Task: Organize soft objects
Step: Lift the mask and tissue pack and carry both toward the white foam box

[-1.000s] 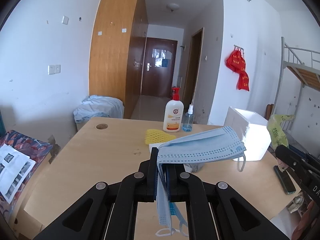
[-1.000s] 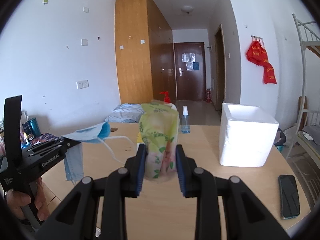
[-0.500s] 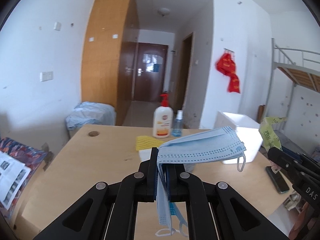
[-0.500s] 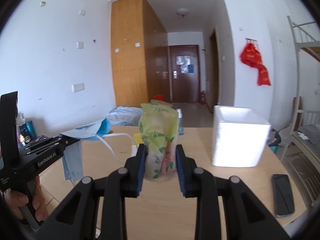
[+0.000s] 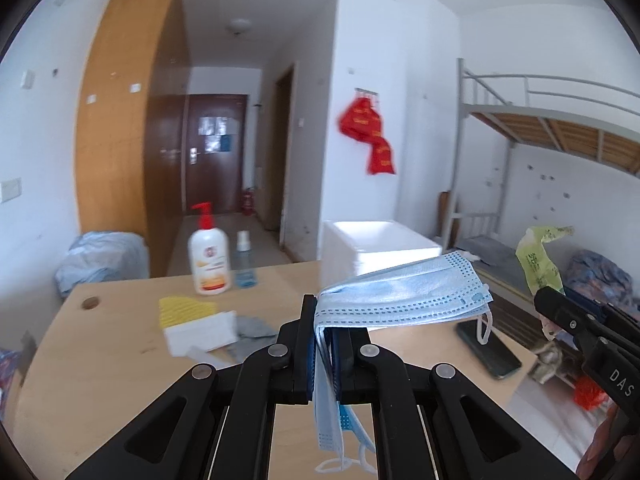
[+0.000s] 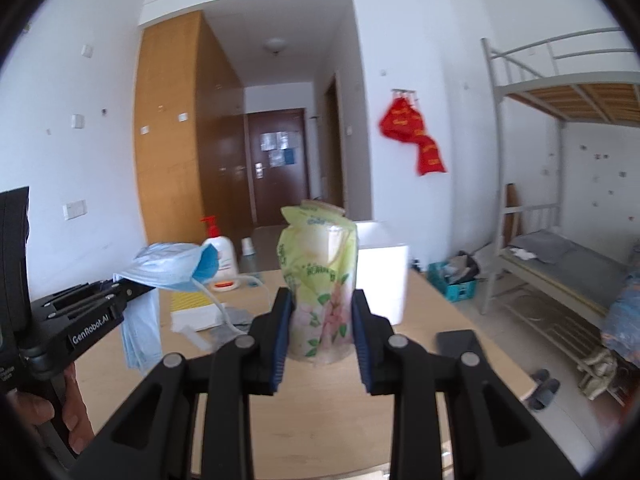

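Both grippers lifted higher; left gripper (image 5: 325, 354) clamps mask stack (image 5: 404, 300), right gripper (image 6: 320, 328) clamps one pouch (image 6: 318, 280)

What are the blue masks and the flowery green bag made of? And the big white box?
Light blue face masks: probably soft non-woven fabric, matte, drooping limply over the left gripper. Flowery green pouch: likely glossy plastic film, shiny and crinkled. White rectangular box: looks like foam, thick-walled and matte, though I can't be sure.
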Demonstrator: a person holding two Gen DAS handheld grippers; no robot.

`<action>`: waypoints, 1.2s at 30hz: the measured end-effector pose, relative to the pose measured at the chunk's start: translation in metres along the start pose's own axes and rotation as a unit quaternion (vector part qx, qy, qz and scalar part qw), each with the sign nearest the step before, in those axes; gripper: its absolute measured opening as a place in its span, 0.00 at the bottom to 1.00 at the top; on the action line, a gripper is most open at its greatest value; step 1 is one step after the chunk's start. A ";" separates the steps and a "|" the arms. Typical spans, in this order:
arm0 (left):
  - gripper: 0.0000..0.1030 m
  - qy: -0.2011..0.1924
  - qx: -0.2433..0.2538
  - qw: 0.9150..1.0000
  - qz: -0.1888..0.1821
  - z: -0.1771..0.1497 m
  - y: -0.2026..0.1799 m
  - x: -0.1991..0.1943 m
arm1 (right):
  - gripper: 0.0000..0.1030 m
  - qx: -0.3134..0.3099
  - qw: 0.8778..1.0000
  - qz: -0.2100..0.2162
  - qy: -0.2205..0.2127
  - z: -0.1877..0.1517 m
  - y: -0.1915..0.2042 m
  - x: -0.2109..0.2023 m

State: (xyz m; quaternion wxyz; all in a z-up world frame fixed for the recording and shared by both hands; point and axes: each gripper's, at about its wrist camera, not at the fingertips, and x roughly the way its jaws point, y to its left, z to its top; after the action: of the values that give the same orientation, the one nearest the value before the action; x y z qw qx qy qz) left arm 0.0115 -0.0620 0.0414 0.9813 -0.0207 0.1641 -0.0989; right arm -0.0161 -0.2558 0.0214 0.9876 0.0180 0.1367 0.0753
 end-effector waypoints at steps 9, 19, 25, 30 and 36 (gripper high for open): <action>0.06 0.004 0.009 1.000 -0.025 0.006 -0.018 0.015 | 0.32 0.010 1.000 -0.017 0.005 0.001 -0.005 0.005; 0.06 0.008 0.007 1.000 -0.027 0.015 -0.018 0.033 | 0.32 0.009 1.000 -0.015 0.009 0.002 -0.004 0.017; 0.06 0.004 0.008 1.000 -0.023 0.024 -0.017 0.045 | 0.32 0.006 1.000 -0.010 0.008 0.008 -0.006 0.028; 0.06 0.007 0.003 1.000 -0.024 0.032 -0.014 0.060 | 0.32 0.002 1.000 -0.005 0.008 0.013 -0.009 0.039; 0.06 0.015 -0.004 1.000 -0.020 0.038 -0.010 0.079 | 0.32 0.002 1.000 0.000 0.014 0.015 -0.013 0.054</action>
State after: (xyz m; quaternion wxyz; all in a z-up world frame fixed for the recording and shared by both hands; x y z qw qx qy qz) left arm 0.0954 -0.0874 0.0530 0.9764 -0.0267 0.1791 -0.1180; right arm 0.0413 -0.2603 0.0207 0.9855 0.0191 0.1509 0.0754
